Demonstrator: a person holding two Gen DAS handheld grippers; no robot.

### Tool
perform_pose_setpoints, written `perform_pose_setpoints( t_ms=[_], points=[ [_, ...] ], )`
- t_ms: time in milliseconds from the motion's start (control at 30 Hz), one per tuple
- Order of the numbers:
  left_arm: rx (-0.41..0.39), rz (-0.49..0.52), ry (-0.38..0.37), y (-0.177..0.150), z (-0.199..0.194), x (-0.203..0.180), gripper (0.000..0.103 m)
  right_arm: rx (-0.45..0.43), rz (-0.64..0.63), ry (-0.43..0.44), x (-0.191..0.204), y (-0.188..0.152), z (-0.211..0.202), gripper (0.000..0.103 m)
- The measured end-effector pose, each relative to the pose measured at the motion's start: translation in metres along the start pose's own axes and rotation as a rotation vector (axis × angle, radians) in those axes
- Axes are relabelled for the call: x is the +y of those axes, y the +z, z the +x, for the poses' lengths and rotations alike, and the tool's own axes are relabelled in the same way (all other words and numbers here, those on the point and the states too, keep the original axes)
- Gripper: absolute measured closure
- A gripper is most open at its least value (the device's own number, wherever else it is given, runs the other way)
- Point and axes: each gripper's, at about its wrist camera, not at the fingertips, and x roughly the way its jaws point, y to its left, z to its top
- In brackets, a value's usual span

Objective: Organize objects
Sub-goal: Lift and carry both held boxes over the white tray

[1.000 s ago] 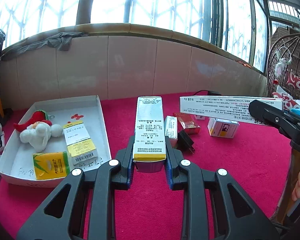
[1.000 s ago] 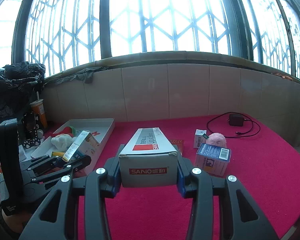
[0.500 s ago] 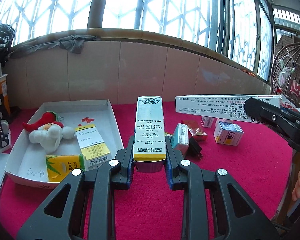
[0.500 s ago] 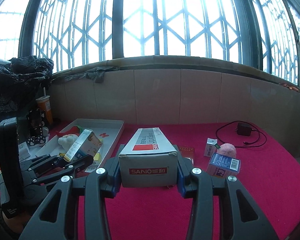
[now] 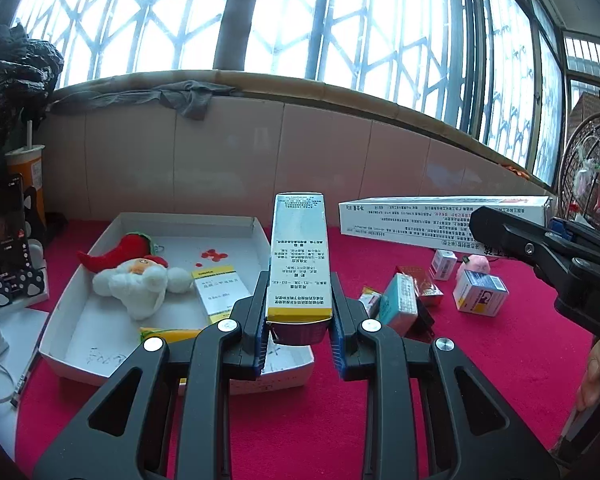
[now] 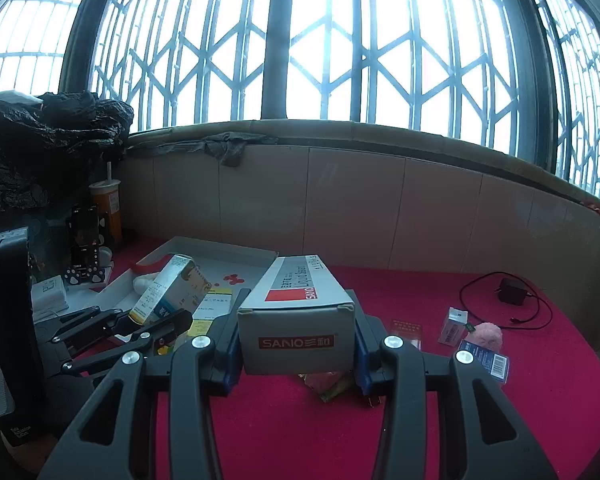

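Clamping tall yellow-banded carton (image 5: 299, 256), left gripper (image 5: 299, 322) holds it just above white tray's (image 5: 188, 222) near right corner. Right gripper (image 6: 296, 344) pinched on long SANO box (image 6: 296, 312), above red cloth (image 6: 420, 420). Tray holds santa plush (image 5: 134, 282), yellow-label box (image 5: 216, 294); green-yellow packet mostly hidden behind fingers. Small boxes (image 5: 480, 292) on cloth at right, print too small to read.
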Motion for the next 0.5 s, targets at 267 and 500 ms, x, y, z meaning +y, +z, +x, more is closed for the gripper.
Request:
perform_pose_setpoints(
  t_ms=[267, 500],
  points=[
    [-0.033, -0.031, 0.082, 0.019, 0.002, 0.037, 0.078, -0.007, -0.033, 0.041, 0.024, 0.016, 0.019, 0.06],
    [-0.047, -0.078, 0.162, 0.034, 0.016, 0.083, 0.078, 0.024, -0.071, 0.059, 0.041, 0.023, 0.05, 0.06]
  ],
)
